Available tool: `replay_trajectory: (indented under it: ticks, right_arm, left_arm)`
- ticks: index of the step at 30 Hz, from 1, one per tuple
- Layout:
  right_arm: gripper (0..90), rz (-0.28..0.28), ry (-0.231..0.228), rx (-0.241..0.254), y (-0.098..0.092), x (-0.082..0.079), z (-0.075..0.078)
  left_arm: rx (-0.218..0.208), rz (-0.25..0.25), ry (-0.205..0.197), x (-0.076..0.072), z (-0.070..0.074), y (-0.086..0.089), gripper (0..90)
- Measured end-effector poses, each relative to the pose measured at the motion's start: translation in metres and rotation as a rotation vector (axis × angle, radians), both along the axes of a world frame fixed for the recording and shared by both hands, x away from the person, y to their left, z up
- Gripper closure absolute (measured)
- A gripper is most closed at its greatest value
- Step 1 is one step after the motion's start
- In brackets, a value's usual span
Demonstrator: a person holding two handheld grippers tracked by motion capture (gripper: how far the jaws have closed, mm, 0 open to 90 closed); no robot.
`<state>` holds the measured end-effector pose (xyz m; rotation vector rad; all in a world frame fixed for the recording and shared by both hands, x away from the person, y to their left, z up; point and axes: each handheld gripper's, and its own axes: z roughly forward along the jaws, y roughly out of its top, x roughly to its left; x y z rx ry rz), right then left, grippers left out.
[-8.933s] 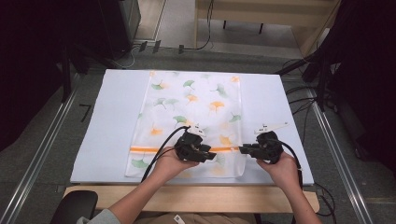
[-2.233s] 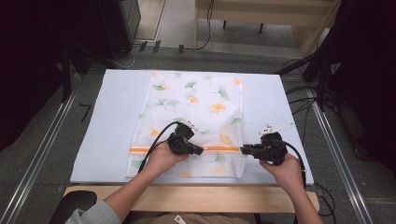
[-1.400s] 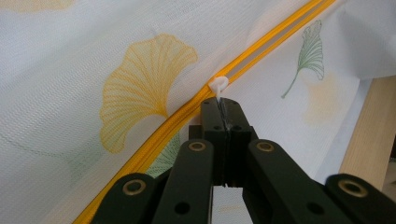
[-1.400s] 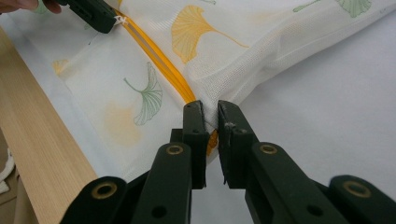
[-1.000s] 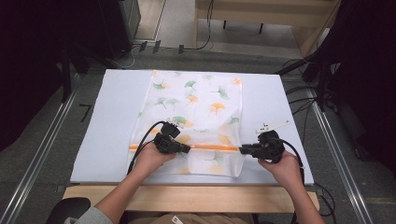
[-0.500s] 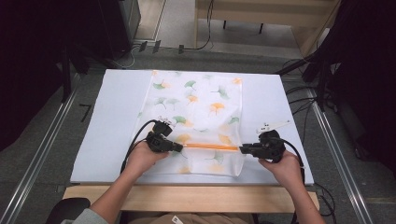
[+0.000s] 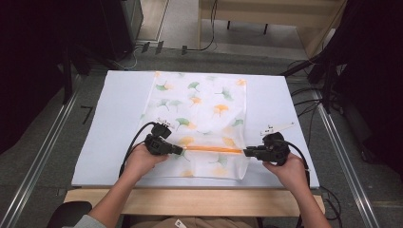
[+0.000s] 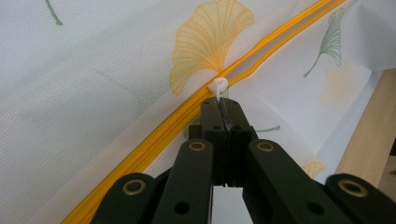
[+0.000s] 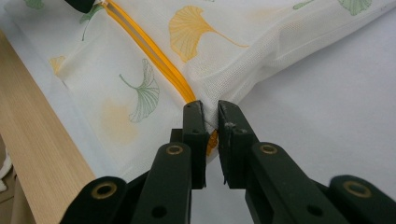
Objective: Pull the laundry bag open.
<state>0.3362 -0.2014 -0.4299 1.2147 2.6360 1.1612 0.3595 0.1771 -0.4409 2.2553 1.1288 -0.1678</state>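
On white mat (image 7: 119, 118), one mesh bag (image 7: 199, 118) with leaf print lies flat, near my edge. One orange zipper (image 7: 211, 149) runs across it, between my two tongs. My left tongs (image 8: 220, 103) clamped tight on one white zipper pull (image 8: 218, 86). My right tongs (image 9: 211, 116) pinch bag's corner at zipper end, jaws nearly closed on fabric. One wooden table edge (image 7: 190, 199) below.

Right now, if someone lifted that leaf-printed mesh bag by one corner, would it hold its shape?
Probably not. The mesh bag looks thin and see-through, and it bunches into folds at the right tool, so it would likely droop. It seems light. The orange zipper may stay slightly firmer.
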Motion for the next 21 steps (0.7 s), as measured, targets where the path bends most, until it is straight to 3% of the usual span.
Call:
replay_trajectory:
  ticks: [19, 21]
  right_arm:
    - [84.0, 0.011, 0.002, -0.007, 0.0009, 0.0013, -0.0018]
    - [84.0, 0.013, 0.002, -0.007, 0.0010, 0.0012, -0.0018]
  left_arm:
    - [0.003, 0.010, 0.012, -0.0025, -0.0023, 0.0013, 90.0]
    - [0.021, 0.005, 0.004, -0.0029, -0.0019, 0.0021, 90.0]
